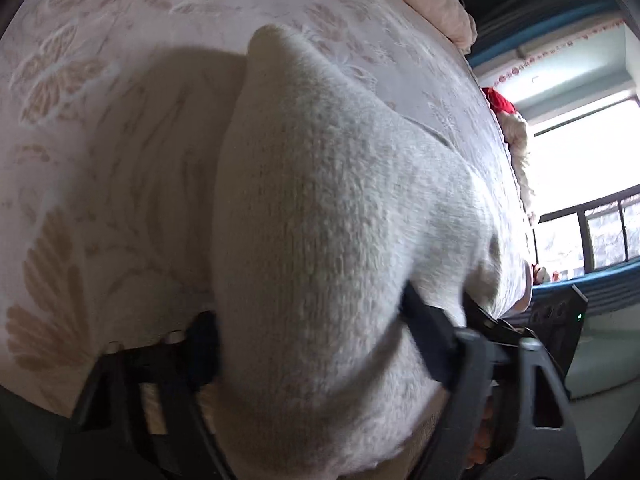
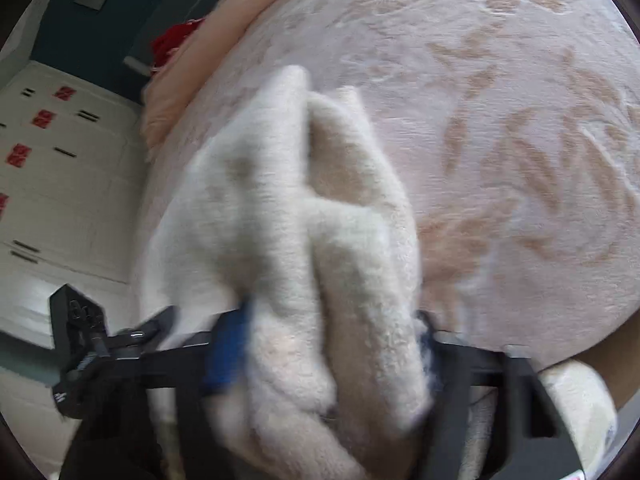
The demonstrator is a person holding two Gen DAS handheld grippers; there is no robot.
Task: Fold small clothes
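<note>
Both the left gripper point(image 1: 308, 344) and right gripper point(image 2: 328, 356) clamp the fleecy white garment point(image 1: 340, 208) above the bedspread point(image 1: 120, 80); folding appears unfinished.

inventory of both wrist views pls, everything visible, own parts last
fluffy garment: 1, cream white, held up over the bed, bunched between both tools
bedspread: 1, pale pink with tan leaf pattern, covers the bed under the garment
peach bedding: 1 roll, peach, far edge of the bed
red item: 1, red, beyond the peach bedding; too blurred to identify
wardrobe: 1, white with red decals, beside the bed
window: 1, bright, dark frame, past the bed
left tool: 1, black, shut on the garment
right tool: 1, black with blue pad, shut on the garment
</note>
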